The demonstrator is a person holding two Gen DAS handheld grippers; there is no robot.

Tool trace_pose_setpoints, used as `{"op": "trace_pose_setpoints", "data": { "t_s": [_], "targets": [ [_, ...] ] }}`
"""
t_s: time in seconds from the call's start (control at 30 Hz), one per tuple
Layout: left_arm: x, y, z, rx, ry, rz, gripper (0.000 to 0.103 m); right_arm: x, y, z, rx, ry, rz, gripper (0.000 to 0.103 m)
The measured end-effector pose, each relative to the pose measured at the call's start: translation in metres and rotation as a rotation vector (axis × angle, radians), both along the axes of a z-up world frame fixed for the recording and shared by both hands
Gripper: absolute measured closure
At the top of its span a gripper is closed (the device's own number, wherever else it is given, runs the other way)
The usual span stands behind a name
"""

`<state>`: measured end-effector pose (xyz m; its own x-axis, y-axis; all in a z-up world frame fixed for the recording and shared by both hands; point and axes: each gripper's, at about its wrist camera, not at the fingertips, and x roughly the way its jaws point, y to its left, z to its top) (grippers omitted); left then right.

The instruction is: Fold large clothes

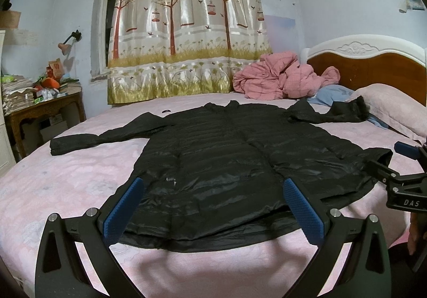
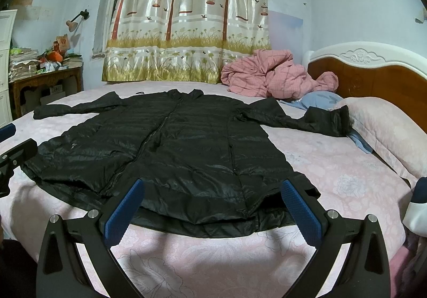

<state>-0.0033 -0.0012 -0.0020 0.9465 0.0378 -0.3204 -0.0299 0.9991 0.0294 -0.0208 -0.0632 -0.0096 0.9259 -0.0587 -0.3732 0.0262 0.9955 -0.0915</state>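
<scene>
A long black puffer coat (image 1: pixel 218 154) lies flat on the pink bed (image 1: pixel 66 178), front up, zipped, both sleeves spread out; it also shows in the right wrist view (image 2: pixel 173 148). My left gripper (image 1: pixel 213 188) is open and empty, hovering over the coat's hem at its left half. My right gripper (image 2: pixel 213 188) is open and empty over the hem at its right half. The right gripper's finger shows at the right edge of the left wrist view (image 1: pixel 405 151). The left gripper's finger shows at the left edge of the right wrist view (image 2: pixel 8 130).
A crumpled pink quilt (image 1: pixel 280 79) and a blue cloth (image 1: pixel 328 95) lie at the bed's far end by the wooden headboard (image 1: pixel 373 71). A pink pillow (image 2: pixel 381 132) is at right. A cluttered wooden side table (image 1: pixel 40 108) stands at left.
</scene>
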Motion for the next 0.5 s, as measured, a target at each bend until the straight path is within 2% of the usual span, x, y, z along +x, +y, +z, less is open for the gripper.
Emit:
{"op": "trace_pose_setpoints", "data": {
  "t_s": [0.5],
  "targets": [
    [0.0005, -0.0028, 0.0004, 0.003, 0.002, 0.001, 0.000, 0.0012, -0.0035, 0.0000, 0.001, -0.001, 0.002, 0.000]
  ]
}}
